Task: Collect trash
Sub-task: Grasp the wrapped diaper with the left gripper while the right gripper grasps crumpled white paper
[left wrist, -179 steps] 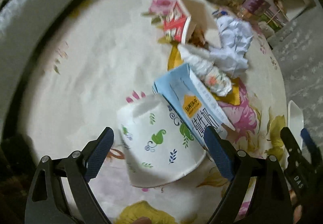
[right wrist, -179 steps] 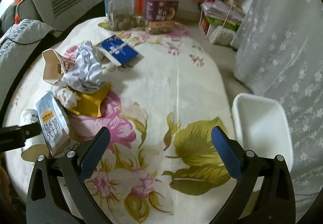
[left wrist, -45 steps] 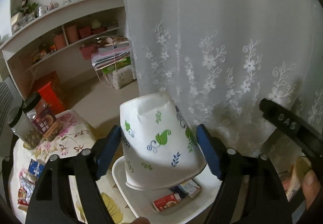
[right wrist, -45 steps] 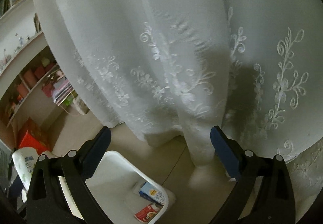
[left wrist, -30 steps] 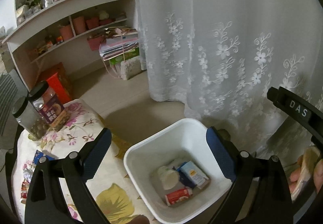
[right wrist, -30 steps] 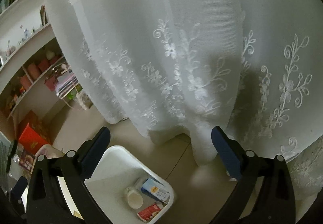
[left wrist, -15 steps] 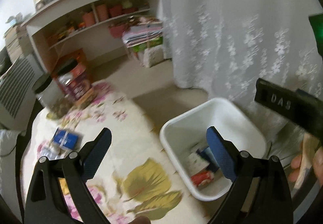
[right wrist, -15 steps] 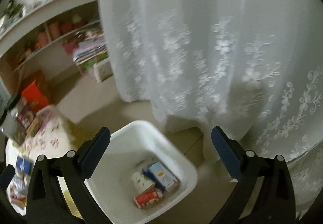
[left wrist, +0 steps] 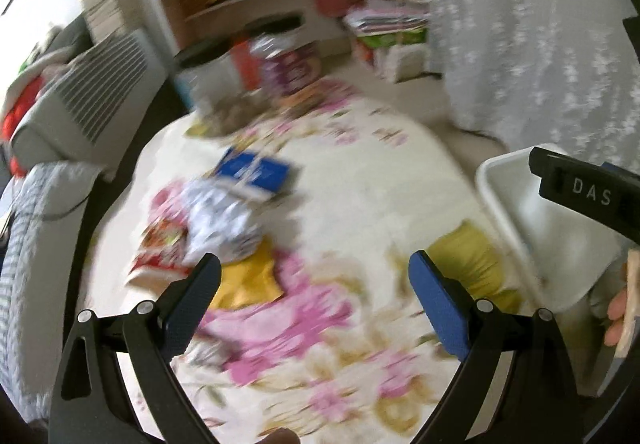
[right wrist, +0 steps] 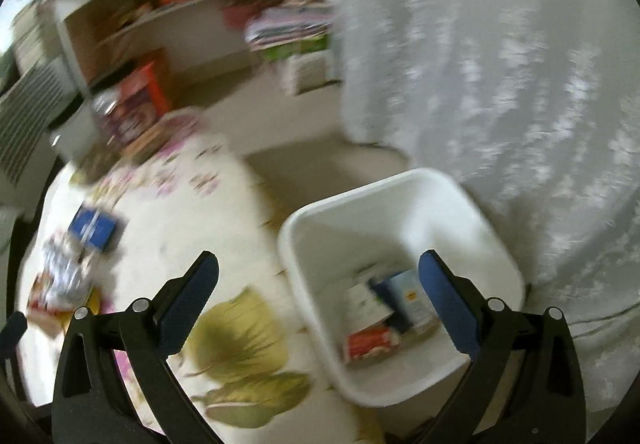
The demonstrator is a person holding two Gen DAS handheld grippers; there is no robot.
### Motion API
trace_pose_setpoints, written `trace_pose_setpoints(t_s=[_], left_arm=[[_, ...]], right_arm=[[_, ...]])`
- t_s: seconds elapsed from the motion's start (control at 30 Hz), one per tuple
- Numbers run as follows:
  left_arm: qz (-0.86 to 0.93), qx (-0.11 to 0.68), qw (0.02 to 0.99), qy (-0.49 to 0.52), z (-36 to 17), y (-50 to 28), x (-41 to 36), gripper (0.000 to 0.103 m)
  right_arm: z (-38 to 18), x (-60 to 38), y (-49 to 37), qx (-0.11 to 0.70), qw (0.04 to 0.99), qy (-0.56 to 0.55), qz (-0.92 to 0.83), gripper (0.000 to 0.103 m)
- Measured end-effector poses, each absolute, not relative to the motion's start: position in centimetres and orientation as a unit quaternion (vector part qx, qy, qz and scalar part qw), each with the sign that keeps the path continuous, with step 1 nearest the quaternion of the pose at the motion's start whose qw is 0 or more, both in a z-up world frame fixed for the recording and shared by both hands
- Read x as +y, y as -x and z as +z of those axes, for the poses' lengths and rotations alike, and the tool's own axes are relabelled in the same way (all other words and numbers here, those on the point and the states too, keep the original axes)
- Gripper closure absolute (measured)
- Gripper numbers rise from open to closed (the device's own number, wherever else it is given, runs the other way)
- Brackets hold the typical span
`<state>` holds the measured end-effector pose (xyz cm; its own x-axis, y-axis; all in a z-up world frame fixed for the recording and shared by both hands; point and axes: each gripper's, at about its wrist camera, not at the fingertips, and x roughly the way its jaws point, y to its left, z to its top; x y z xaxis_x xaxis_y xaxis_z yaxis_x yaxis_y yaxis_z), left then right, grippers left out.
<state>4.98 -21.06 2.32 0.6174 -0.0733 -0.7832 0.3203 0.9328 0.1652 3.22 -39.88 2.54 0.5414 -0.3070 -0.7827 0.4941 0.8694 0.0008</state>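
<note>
- Since a second ago the left tool (left wrist: 314,282) has swung off the white bin (right wrist: 400,204), back over the floral bench (left wrist: 360,180); paper cup gone from it, jaws apart, empty.
- Right tool (right wrist: 318,282) hangs above the bin, jaws apart, holding nothing.
- Remaining trash: crumpled paper (left wrist: 224,220), red carton (left wrist: 160,248), yellow wrapper (left wrist: 248,280), left centre of the left view.
- Risk: heavy blur, fast swing; tool could knock the pile or grab the blue booklet (left wrist: 252,172) by mistake.
</note>
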Motion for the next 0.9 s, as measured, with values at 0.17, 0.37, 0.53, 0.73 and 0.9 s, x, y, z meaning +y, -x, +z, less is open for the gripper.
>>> trace_pose_setpoints(t_s=[0.17, 0.37, 0.53, 0.73, 0.9], left_arm=[[-0.057, 0.453, 0.880, -0.130, 0.5, -5.3, -16.4, 0.011], [0.031, 0.495, 0.864, -0.091, -2.1, -6.8, -11.2, 0.011], [0.070, 0.529, 0.845, -0.040, -4.4, -8.7, -8.7, 0.011], [0.046, 0.585, 0.809, 0.023, -7.4, -9.7, -7.0, 0.034], [0.002, 0.578, 0.816, 0.006, -7.0, -8.4, -5.7, 0.050]], right_arm=[[1.9, -35.8, -4.9, 0.432, 0.878, -0.073, -0.194, 0.007], [0.4, -33.7, -6.1, 0.462, 0.870, -0.063, -0.160, 0.007], [-0.7, -32.2, -6.8, 0.478, 0.865, -0.048, -0.147, 0.007], [-1.4, -31.2, -7.6, 0.490, 0.860, -0.062, -0.126, 0.007], [-1.5, -28.6, -9.1, 0.485, 0.868, -0.068, -0.083, 0.007]])
